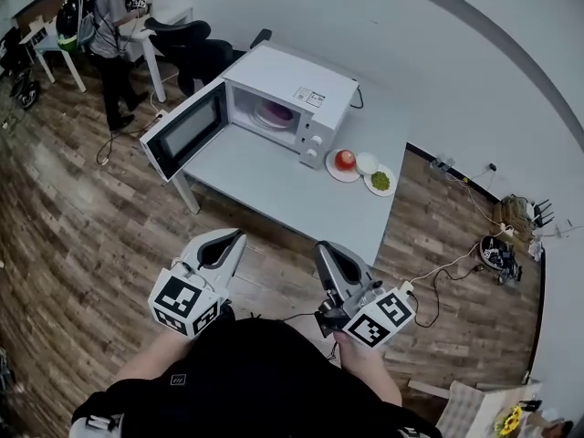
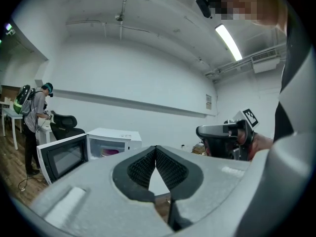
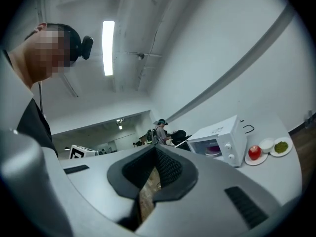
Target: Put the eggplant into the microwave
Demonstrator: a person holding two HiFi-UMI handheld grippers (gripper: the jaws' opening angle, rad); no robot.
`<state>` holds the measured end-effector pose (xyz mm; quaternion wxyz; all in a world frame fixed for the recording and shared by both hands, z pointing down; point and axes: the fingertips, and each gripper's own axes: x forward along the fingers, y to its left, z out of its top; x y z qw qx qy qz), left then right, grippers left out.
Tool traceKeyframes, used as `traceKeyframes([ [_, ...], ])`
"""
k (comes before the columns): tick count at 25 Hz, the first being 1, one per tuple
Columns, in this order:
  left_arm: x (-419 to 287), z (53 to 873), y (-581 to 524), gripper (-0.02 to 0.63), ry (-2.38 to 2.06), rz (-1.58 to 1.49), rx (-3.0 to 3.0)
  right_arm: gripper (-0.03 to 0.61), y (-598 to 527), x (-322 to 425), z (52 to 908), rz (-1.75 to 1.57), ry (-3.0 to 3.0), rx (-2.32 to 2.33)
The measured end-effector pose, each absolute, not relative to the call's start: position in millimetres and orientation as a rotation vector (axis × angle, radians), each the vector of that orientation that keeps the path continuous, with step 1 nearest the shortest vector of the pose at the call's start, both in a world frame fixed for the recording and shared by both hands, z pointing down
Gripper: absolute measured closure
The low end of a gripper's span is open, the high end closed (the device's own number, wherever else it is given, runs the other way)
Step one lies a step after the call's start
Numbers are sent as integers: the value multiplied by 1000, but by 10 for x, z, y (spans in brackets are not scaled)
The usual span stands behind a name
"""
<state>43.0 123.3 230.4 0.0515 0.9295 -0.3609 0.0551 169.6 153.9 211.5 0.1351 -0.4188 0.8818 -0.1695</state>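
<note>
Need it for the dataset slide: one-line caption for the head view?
Left gripper and right gripper, both shut and empty, held short of grey table with open-doored microwave.

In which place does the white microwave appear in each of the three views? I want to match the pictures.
Head view: the microwave is at upper centre on the grey table, with its door open toward the left.
Left gripper view: the microwave is at lower left, just above the jaws.
Right gripper view: the microwave is at middle right.
Shared landmark: the person with a backpack, who stands beyond it in every view.
</note>
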Motion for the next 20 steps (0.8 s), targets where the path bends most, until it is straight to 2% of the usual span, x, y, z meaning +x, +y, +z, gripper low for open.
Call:
traceKeyframes([
  [20,72,2120,1060,604,-1083,158,2880,565,1374,1428,2166,-393,2611,-1364],
])
